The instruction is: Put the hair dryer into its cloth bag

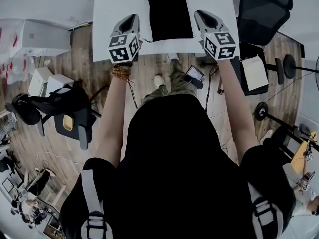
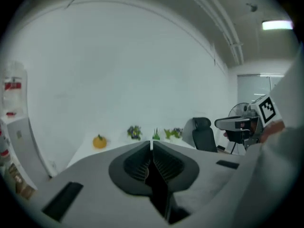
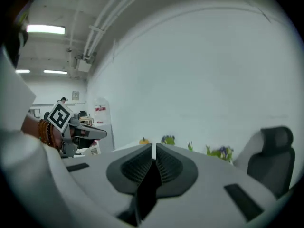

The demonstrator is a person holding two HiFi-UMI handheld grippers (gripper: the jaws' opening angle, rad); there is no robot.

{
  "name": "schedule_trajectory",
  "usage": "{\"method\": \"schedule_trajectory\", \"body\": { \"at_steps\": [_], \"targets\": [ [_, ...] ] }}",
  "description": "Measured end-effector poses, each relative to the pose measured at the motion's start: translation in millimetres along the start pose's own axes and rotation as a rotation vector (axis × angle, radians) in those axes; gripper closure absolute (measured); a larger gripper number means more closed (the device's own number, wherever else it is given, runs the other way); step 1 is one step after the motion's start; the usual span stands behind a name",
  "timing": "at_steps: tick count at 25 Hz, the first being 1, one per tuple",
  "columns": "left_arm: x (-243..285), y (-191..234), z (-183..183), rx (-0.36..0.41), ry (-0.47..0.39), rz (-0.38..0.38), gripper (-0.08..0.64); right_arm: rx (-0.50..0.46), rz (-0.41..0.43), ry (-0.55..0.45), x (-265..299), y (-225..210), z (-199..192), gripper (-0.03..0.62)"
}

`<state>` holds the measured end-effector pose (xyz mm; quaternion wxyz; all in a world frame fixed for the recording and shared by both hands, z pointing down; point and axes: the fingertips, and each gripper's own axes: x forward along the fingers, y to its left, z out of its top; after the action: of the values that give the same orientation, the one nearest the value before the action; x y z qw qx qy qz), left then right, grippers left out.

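Left gripper (image 1: 132,20) and right gripper (image 1: 204,16) both have their jaws pressed together on nothing. The black cloth bag (image 1: 168,14) lies flat on the white table (image 1: 112,6) between them, at the left's 3 o'clock and the right's 9. It looks limp and light, so pinch its mouth hem at both corners. No hair dryer is in view.
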<state>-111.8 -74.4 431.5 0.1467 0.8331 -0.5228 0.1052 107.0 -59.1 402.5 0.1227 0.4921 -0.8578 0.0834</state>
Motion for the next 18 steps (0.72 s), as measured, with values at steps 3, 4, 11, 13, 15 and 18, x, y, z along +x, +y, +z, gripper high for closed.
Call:
{"method": "schedule_trajectory", "body": {
  "at_steps": [3, 4, 11, 13, 15, 18],
  "targets": [
    [-20, -14, 85, 0.085, -0.197, 0.032, 0.528, -0.159, -0.012, -0.177, -14, 26, 86, 0.557],
    [-30, -22, 107, 0.113, -0.257, 0.048, 0.528, -0.194, -0.017, -0.217, -19, 36, 106, 0.557],
    [-93, -68, 162, 0.332, -0.471, 0.185, 0.529, -0.373, -0.056, -0.394, -48, 102, 150, 0.558],
    [-99, -76, 152, 0.328, -0.464, 0.175, 0.529, -0.354, -0.062, -0.387, -51, 108, 140, 0.558],
    [-99, -79, 137, 0.316, -0.437, 0.157, 0.529, -0.353, -0.072, -0.361, -52, 111, 126, 0.558],
    [-98, -83, 115, 0.311, -0.394, 0.134, 0.529, -0.32, -0.09, -0.316, -57, 109, 106, 0.558]
  ]
}}
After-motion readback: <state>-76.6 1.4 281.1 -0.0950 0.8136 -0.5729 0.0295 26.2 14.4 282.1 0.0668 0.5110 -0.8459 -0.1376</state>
